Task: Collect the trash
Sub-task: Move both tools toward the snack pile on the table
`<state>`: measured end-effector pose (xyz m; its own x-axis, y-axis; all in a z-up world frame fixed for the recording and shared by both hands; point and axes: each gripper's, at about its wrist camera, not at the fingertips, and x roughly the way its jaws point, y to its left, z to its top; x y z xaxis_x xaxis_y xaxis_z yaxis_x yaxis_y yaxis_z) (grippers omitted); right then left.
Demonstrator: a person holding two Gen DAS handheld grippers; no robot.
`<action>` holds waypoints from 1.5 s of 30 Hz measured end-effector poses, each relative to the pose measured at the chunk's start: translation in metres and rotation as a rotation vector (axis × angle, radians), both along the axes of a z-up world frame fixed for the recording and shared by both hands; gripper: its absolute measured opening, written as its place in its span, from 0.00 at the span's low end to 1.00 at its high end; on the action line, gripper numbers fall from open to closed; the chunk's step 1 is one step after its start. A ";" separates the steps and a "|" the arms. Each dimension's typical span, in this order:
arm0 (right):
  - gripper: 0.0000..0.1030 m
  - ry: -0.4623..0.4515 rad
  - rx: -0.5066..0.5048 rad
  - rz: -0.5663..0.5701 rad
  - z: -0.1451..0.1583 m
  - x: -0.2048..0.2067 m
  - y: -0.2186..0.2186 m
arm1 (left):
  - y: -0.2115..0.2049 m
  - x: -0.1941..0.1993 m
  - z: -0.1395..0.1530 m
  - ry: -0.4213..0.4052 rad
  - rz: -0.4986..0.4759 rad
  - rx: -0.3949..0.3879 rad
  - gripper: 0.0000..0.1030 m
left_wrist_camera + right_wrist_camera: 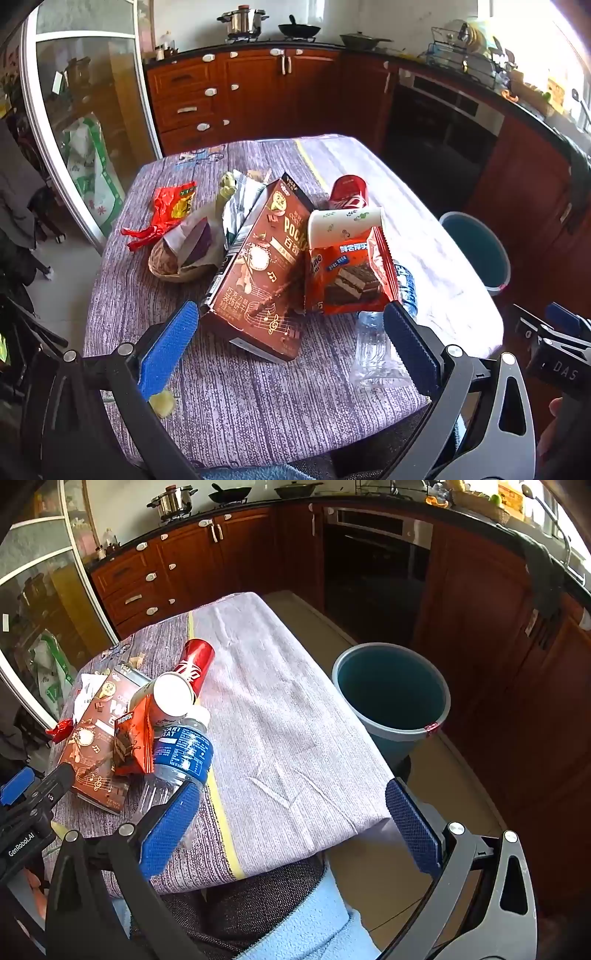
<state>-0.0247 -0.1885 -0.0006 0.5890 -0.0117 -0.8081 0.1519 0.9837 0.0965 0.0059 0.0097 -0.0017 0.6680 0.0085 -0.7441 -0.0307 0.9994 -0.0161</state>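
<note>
The trash is heaped on the table (229, 406): a Pocky box (258, 269), a wrapper (347, 277), a cup (343, 225), a can (195, 662) and a bottle (181, 753). A bin (391, 698) is seen on the floor just beside the table. The left gripper (291, 336) and right gripper (291, 812) are held above the table, fingers spread wide with nothing gripped.

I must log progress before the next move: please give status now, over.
Left gripper and right gripper open, empty. Brown Pocky box, orange wafer packet, clear plastic bottle piled on table. Blue-grey plastic bin looks empty, path clear.
</note>
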 end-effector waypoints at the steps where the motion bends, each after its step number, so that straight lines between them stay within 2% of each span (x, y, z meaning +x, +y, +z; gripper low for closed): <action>1: 0.94 0.000 0.000 0.000 0.000 0.000 0.000 | 0.001 0.000 0.000 0.001 0.000 -0.001 0.97; 26: 0.94 0.040 0.002 0.006 -0.009 0.005 0.003 | 0.002 0.006 -0.013 0.043 0.024 -0.007 0.97; 45: 0.94 0.058 -0.003 0.010 -0.011 0.006 0.004 | 0.002 0.006 -0.013 0.043 0.020 -0.004 0.97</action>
<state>-0.0182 -0.1843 -0.0116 0.5410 -0.0084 -0.8410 0.1474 0.9854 0.0850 0.0122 0.0118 -0.0148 0.6351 0.0181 -0.7722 -0.0513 0.9985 -0.0188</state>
